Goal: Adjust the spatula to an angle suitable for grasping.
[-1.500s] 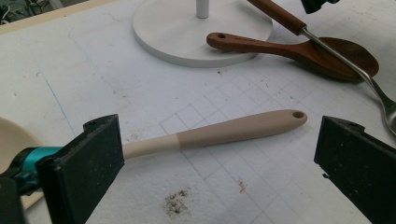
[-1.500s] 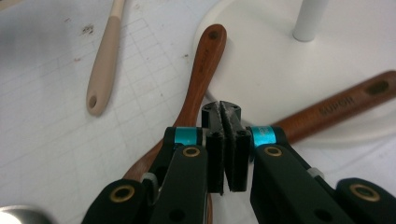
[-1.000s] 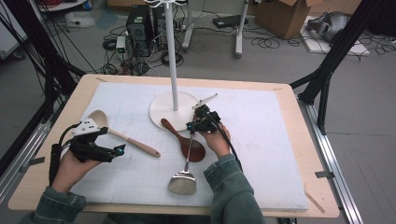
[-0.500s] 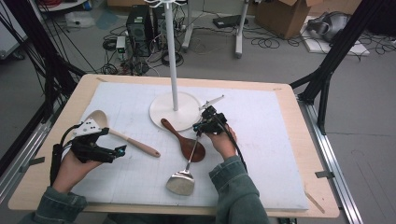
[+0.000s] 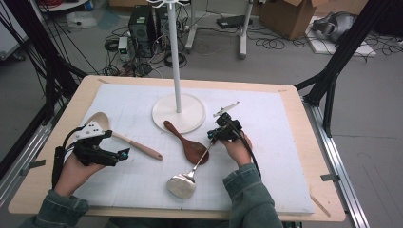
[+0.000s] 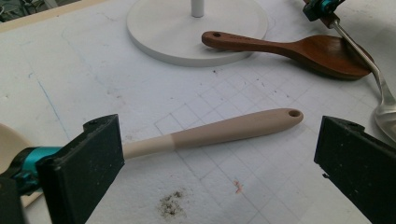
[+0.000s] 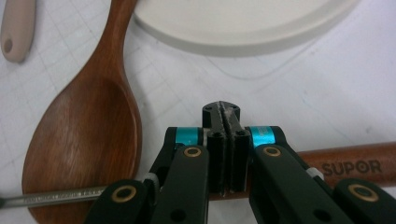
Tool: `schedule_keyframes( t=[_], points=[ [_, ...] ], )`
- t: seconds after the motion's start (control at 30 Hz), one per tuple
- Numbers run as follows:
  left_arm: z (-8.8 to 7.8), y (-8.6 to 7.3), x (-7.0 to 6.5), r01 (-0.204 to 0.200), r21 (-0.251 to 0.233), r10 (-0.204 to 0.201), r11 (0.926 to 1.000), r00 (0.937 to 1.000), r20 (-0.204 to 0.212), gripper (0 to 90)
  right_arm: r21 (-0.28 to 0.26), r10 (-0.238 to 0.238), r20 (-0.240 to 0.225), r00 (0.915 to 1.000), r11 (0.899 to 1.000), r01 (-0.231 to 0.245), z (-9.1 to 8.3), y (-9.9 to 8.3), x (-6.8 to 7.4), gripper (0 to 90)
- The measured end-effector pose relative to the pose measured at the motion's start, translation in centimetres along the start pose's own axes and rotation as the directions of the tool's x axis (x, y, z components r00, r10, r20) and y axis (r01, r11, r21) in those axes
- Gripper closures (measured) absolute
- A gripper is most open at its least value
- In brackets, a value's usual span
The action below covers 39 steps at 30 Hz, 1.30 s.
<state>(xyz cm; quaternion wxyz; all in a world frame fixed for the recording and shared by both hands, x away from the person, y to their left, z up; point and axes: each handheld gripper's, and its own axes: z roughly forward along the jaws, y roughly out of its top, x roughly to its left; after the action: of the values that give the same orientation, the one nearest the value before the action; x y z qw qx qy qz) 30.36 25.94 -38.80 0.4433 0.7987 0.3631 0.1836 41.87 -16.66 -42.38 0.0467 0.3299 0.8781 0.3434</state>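
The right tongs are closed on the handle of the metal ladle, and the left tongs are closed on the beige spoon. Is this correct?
Not fully. In the left gripper view the left tongs stand open, not touching the beige spoon. The right tongs are closed on the metal ladle.

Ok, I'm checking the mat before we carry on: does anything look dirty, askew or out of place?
Two small things. A dark smudge of crumbs or dirt and a faint reddish mark sit on the white mat near the pale spoon. The metal spatula has its shaft lying across the bowl of the brown wooden spoon.
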Motion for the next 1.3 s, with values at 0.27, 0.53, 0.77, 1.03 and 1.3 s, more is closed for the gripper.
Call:
schedule_keyframes(
  t=[0.27,0.53,0.77,1.03,1.3],
  points=[
    [0.1,0.0,-0.1,-0.007,0.004,0.007,1.0000,1.0000,0.005,1.8,0.018,0.016,0.004,0.9999,1.000,-0.016,-1.1,-1.8,-0.3,89.5],
    [0.1,0.0,-0.1,-0.008,0.004,0.008,1.0000,1.0000,0.004,1.7,0.036,0.003,0.005,1.0000,0.999,-0.004,-2.1,-3.0,0.0,89.5],
    [0.2,0.0,-0.3,-0.012,0.008,0.012,0.9999,0.9999,0.011,1.7,0.028,0.021,-0.007,0.9998,0.999,-0.021,-3.1,-4.4,0.0,89.5],
    [0.3,0.1,-0.4,-0.011,0.007,0.011,0.9999,0.9999,0.013,1.7,0.039,0.024,-0.008,0.9997,0.999,-0.024,-3.5,-5.0,0.1,89.5],
    [0.3,0.0,-0.4,-0.012,0.008,0.012,0.9999,0.9999,0.009,1.7,0.053,0.020,-0.018,0.9996,0.998,-0.019,-4.4,-6.5,0.6,89.5]
  ],
)
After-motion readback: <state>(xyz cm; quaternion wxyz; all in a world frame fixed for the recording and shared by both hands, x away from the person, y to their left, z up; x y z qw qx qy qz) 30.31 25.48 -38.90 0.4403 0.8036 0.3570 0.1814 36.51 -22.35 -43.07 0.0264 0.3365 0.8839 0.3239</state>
